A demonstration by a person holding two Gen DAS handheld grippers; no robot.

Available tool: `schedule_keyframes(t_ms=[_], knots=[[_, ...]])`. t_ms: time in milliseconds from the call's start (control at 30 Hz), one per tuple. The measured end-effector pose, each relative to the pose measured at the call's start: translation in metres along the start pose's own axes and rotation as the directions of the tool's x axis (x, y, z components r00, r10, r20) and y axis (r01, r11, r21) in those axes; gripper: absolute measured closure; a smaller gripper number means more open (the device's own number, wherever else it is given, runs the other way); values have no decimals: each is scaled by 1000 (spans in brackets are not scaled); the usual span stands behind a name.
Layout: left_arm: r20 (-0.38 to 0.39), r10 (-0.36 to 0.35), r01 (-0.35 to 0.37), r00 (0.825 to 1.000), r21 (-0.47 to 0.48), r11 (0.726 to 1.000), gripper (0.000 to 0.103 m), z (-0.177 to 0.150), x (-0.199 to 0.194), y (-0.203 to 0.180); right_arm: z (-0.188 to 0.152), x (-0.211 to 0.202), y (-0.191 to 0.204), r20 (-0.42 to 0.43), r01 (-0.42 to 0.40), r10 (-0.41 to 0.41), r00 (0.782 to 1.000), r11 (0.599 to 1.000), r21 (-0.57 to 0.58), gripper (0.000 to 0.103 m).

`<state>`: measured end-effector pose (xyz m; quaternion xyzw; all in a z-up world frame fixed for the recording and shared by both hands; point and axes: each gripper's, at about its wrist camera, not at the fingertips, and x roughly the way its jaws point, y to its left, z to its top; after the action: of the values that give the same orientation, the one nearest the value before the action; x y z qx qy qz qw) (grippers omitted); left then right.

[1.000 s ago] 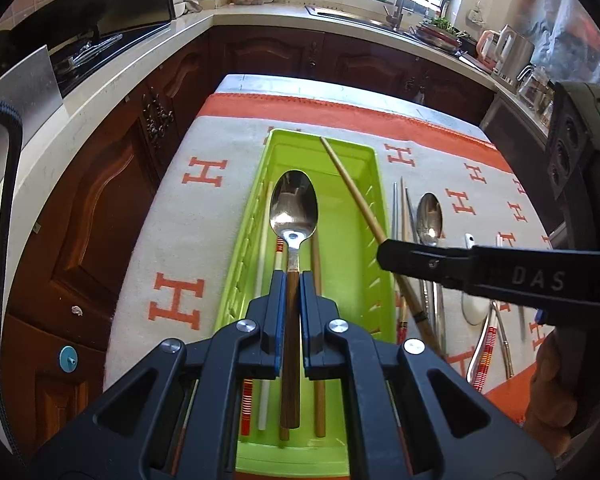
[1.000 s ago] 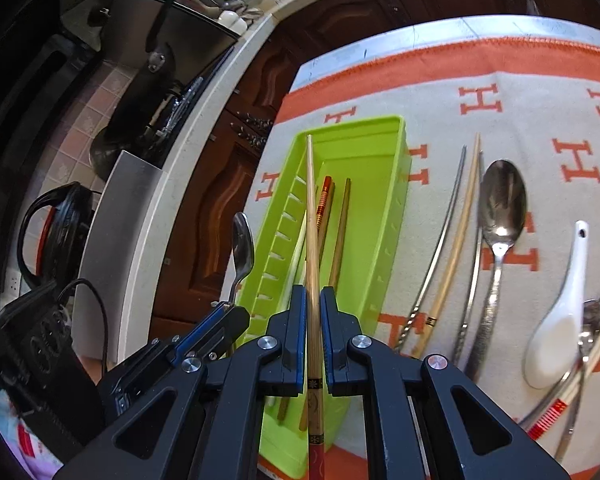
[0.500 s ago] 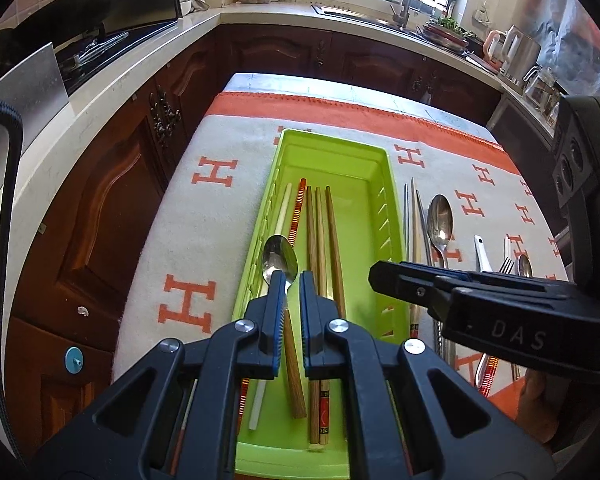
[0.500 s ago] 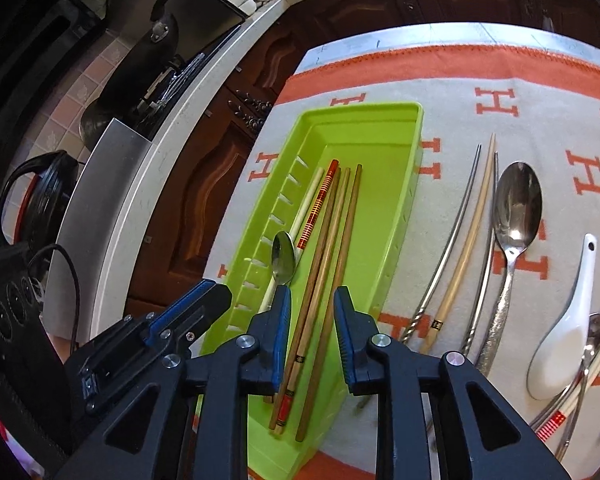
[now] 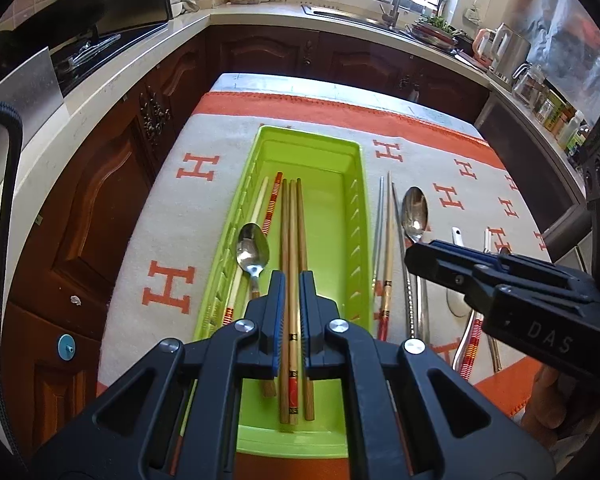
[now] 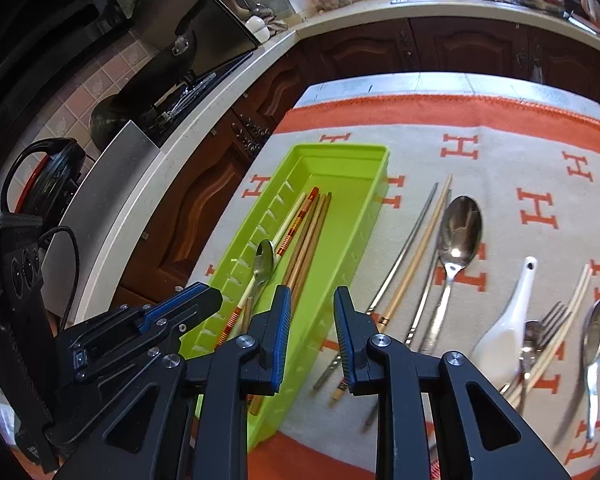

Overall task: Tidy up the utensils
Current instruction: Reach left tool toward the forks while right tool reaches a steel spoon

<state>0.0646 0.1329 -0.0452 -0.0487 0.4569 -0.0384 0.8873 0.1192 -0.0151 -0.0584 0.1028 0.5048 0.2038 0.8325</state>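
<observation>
Right wrist view: right gripper [image 6: 311, 312] tilts down over green tray [image 6: 356, 240], empty

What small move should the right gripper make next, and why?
Probably shift the right gripper rightward and down over the pale wooden chopstick. Its jaws are open and empty by the lime-green plastic tray, and that chopstick lies loose on the orange-and-grey cloth just beside the tray.

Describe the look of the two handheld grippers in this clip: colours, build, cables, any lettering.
Both are matte black plastic with angular, cut-out linkage arms and silver screws at the pivots. The left gripper and right gripper have flat fingers faced with ribbed blue pads. Seen from the left wrist view, the right one's side carries raised "DAS" lettering. A black braided cable loops past the left edge.
</observation>
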Motion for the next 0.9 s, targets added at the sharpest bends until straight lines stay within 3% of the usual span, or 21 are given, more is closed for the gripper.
schedule_keyframes(t_ms=[467,733,900], knots=[[0,-52,51,999,98,994,99,-5,-10,-67,-33,-80,-75,121,45,-58,991,994,103,81],[-60,-114,121,992,138,983,99,-10,10,-111,-50,-110,-142,144,86,-117,983,974,211,81],[-114,-143,160,983,155,975,99,-15,33,-135,-59,-106,-171,121,108,-140,983,965,239,81]])
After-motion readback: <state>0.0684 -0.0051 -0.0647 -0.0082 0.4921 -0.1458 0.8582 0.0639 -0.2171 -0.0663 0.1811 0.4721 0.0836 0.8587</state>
